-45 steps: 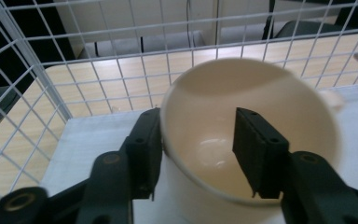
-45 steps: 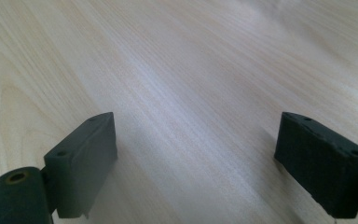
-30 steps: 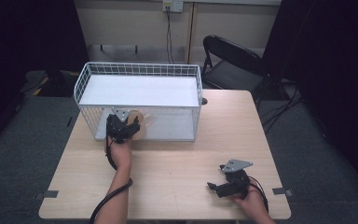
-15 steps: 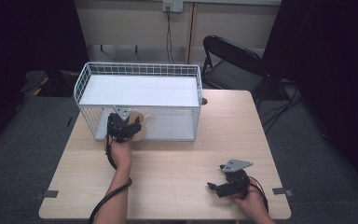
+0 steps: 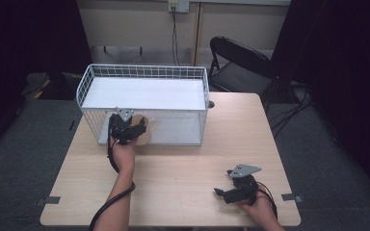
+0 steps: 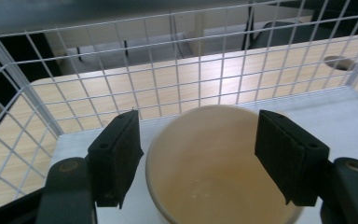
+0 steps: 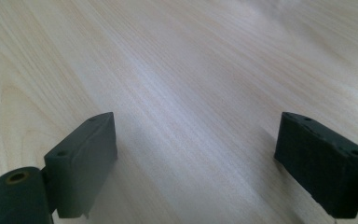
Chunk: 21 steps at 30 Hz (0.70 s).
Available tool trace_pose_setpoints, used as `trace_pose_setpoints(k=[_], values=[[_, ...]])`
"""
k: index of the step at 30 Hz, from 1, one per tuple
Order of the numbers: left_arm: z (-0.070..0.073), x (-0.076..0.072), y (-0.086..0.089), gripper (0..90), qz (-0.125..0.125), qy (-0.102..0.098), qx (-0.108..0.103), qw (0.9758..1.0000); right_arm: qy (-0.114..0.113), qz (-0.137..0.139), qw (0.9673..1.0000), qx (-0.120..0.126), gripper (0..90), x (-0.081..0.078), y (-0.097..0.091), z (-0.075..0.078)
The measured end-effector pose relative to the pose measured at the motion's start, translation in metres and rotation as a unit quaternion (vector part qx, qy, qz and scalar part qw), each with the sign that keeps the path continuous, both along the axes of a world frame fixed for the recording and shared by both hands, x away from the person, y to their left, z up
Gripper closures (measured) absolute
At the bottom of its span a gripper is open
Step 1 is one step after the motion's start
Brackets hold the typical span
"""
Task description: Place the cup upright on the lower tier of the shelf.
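Note:
A cream paper cup [image 6: 214, 186] stands upright and empty on the white floor of a white wire basket [image 5: 144, 71], close to its front wall. My left gripper [image 5: 139, 127] reaches over that wall. In the left gripper view it [image 6: 198, 154] is open, one jaw on each side of the cup's rim with a small gap at each. From above the cup [image 5: 145, 134] shows as a tan disc behind the mesh. My right gripper [image 5: 221, 193] rests low over the bare wood near the table's front right; it [image 7: 196, 163] is open with nothing between its jaws.
The basket takes up the back left half of the wooden table [image 5: 183, 163]. A round hole [image 5: 211, 103] sits in the tabletop beside the basket's right end. A black folding chair [image 5: 241, 67] stands behind the table. Cables trail from both grippers.
Almost nothing differs. My left gripper has crept very slightly farther over the basket's front wall; the right gripper has stayed put.

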<state>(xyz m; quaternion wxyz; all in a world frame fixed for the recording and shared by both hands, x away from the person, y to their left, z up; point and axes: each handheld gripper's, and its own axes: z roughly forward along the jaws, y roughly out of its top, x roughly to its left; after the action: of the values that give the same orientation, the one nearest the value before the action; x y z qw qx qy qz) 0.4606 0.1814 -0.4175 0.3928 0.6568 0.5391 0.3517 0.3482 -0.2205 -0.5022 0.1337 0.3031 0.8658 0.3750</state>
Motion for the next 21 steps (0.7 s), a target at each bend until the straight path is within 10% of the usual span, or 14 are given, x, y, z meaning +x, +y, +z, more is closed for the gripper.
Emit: trace_pose_setpoints(k=[21], values=[[0.004, -0.025, 0.009, 16.2, -0.039, 0.041, -0.062, 0.9965, 0.001, 0.000, 1.0000, 0.001, 12.4, 0.000, 0.000, 0.000]])
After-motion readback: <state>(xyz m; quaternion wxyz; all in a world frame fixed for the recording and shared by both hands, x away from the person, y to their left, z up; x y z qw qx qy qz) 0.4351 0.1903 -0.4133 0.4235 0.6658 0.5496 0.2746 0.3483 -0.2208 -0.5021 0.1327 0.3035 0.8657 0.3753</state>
